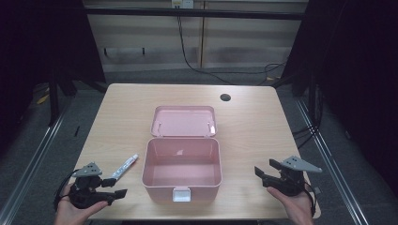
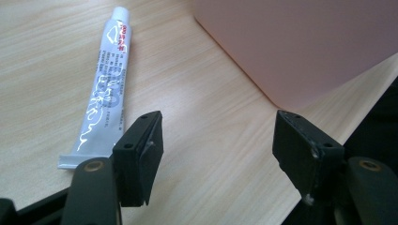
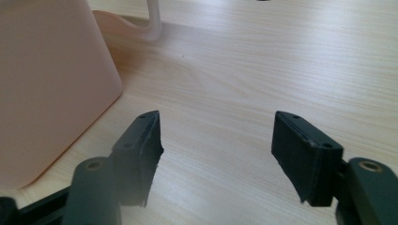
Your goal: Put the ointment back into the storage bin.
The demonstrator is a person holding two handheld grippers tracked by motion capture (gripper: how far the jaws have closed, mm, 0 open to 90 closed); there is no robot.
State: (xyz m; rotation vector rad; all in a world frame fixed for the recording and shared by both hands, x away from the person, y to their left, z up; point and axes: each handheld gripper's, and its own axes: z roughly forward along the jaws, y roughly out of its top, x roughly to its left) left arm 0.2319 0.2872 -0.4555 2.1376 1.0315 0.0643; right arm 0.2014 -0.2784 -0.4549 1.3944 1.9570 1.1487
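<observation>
Both hands rest low at the table's near edge, one on each side of the pink box (image 1: 182, 168). The left gripper (image 1: 118, 186) points toward the box, jaws apart and empty. The right gripper (image 1: 266, 168) also faces the box, jaws parted, gripping nothing.

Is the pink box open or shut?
Open. The box has its lid swung back flat on the table behind it, and you can see its bare pink inside with nothing in it.

Light wooden table (image 1: 117, 108), grey floor (image 1: 42, 154), pale panelled wall (image 1: 150, 42) behind, black cables (image 1: 187, 56), dim surroundings
</observation>
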